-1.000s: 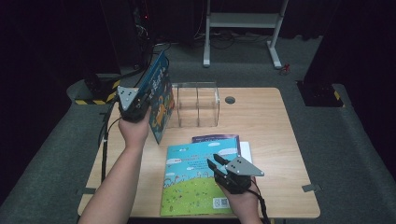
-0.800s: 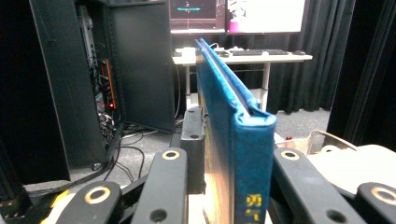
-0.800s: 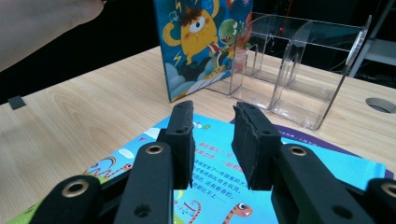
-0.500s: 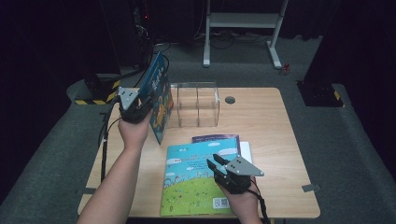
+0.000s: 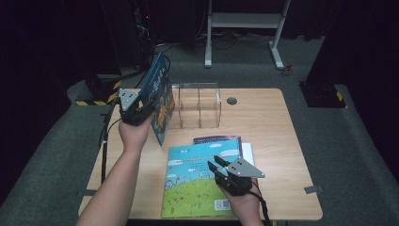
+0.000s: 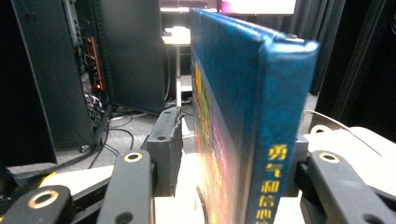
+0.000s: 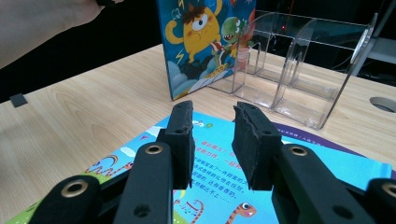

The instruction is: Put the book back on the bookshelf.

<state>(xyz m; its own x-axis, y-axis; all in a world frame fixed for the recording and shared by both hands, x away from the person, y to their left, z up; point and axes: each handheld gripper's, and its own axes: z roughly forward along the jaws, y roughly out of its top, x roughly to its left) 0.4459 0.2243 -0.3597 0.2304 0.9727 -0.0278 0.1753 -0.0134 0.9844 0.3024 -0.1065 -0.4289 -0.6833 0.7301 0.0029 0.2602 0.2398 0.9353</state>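
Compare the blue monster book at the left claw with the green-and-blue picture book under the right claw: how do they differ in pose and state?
The blue hardcover monster book stands on edge, tilted beside the clear plastic organiser; the green-and-blue picture book lies flat on the wooden table.

The monster book sits between the left claw jaws, which have just been opening, with a gap at one pad; the flat book has the right claw over it, nothing between the jaws.

Both have colourful cartoon covers.

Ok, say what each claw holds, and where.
Nothing is gripped. The left claw has just been opening around the upper spine edge of the blue hardcover book; one pad stands clear. The right claw is empty.
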